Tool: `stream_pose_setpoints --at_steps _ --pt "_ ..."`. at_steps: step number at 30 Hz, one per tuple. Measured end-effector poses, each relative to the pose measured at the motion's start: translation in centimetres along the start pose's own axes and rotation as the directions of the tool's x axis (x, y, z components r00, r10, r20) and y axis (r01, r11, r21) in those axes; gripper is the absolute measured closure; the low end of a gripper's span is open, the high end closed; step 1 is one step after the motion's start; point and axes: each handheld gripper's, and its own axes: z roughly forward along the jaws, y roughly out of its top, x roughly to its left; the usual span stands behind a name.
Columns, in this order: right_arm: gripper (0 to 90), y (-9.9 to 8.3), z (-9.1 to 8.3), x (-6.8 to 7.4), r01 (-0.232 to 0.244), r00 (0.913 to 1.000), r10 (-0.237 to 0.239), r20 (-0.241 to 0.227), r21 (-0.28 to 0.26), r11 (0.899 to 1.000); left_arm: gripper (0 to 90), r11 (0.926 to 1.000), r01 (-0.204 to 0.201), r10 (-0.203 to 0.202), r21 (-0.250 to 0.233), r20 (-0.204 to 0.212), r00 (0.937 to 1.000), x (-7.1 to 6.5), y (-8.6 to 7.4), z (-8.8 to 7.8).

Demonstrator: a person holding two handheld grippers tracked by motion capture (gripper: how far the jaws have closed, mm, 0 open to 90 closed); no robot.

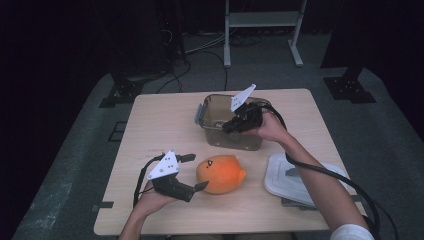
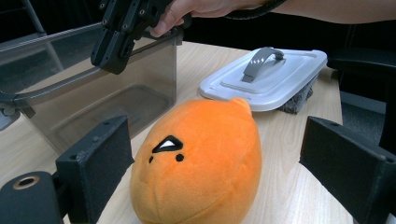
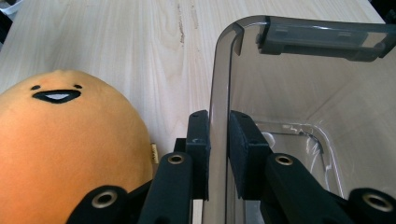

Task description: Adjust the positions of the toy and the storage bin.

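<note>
From the high view: my right gripper [image 1: 229, 127] is clamped on the near wall of the clear container [image 1: 215, 107], which sits toward the far middle of the table [image 1: 150, 120]. My left gripper [image 1: 192, 172] is wide open around the orange plush [image 1: 220, 173], one jaw on each side of its left end, nothing squeezing yet. The lid [image 1: 295, 177] is already off and lies at the right, close to the near right edge. So as I read it, the container is open and steadied, the plush isn't picked up, and lifting it in and putting the lid back on are what's left. Plenty of bare table between plush and container, so the path looks free.

Left gripper view: the plush [image 2: 201, 163] sits right between my open jaws, with a gap on each side as far as I can tell. The container [image 2: 116, 102] is just behind it to the left, with my right gripper [image 2: 112, 58] on its rim. The lid [image 2: 266, 77] is behind to the right, propped on something grey. The container's rim is the one edge I'd have to clear on the way in.

Right gripper view: my jaws are closed on the container wall [image 3: 219, 140], one pad outside, one inside. The plush [image 3: 65, 154] is just beside on the left. The inside of the container looks empty, lots of room.
</note>
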Motion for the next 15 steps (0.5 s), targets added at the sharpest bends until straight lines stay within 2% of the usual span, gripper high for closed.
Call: stream_pose_setpoints --at_steps 15 --pt "79.1 0.0 -0.1 1.1 -0.001 1.0000 0.001 -0.004 0.011 1.000 8.0 1.0000 0.001 -0.001 -0.002 0.001 1.0000 0.0 0.0 0.0"
